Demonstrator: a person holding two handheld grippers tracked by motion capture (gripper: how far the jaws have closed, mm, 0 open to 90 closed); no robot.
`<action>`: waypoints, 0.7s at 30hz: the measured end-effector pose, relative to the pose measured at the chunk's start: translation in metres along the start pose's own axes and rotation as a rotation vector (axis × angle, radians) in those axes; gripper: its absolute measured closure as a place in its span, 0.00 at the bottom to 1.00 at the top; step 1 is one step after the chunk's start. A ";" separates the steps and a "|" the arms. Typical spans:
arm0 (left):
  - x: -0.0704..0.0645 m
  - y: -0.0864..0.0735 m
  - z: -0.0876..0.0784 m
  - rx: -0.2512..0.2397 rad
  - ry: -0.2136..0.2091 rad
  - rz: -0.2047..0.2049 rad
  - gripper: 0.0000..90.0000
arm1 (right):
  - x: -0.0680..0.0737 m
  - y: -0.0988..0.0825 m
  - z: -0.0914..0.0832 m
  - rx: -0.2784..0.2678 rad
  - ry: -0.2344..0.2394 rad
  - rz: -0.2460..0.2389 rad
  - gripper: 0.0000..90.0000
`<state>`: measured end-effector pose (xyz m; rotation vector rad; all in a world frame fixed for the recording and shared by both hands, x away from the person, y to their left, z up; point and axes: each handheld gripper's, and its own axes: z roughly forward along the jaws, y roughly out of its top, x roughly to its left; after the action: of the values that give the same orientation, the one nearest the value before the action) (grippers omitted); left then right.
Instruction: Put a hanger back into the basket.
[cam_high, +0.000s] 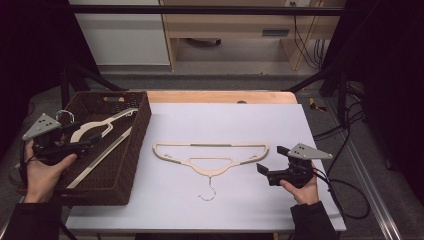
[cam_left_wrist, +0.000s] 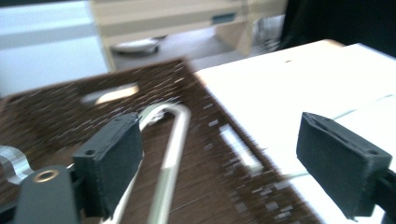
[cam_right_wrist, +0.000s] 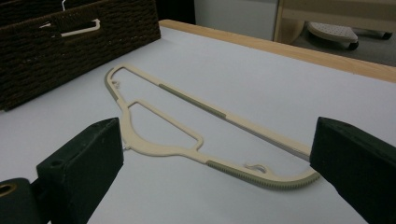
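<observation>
Cream hanger (cam_high: 210, 157) lies flat on the white desk (cam_high: 225, 115) sheet, mid-desk. Long axis runs across the desk, left to right in the high view; wire hook (cam_high: 208, 192) points toward the person's edge. A second hanger (cam_high: 100, 131) lies in the brown wicker basket (cam_high: 132, 150) at desk left, tilted, one end propped toward the far right corner.

Left tool (cam_left_wrist: 219, 158) is held over the basket, jaws apart, nothing gripped. Right tool (cam_right_wrist: 215, 172) is held low just right of the desk hanger, jaws spread wide, nothing between the pads; the hanger's near end sits just ahead of them.

Left gripper view is motion-blurred; basket weave smeared, hanger bar barely readable. The basket hanger's hook is hard to make out.

Desk: white sheet over a wooden top, wood edge exposed at the far side. Behind: pale wood furniture, grey floor, dark frame bars, cables at right.
</observation>
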<state>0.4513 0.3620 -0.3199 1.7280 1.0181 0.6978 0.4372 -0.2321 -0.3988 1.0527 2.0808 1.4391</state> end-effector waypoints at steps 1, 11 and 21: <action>-0.006 0.000 0.001 -0.016 -0.019 -0.004 0.13 | 0.001 0.000 0.001 -0.001 0.005 0.002 0.04; -0.060 -0.012 0.020 -0.092 -0.169 -0.018 0.12 | 0.007 0.002 0.008 0.000 0.018 -0.026 0.04; -0.101 -0.024 0.035 -0.095 -0.226 0.001 0.12 | 0.012 0.004 0.015 0.002 0.030 -0.026 0.04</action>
<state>0.4233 0.2621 -0.3546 1.6814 0.8157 0.5288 0.4408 -0.2130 -0.4001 1.0076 2.1098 1.4490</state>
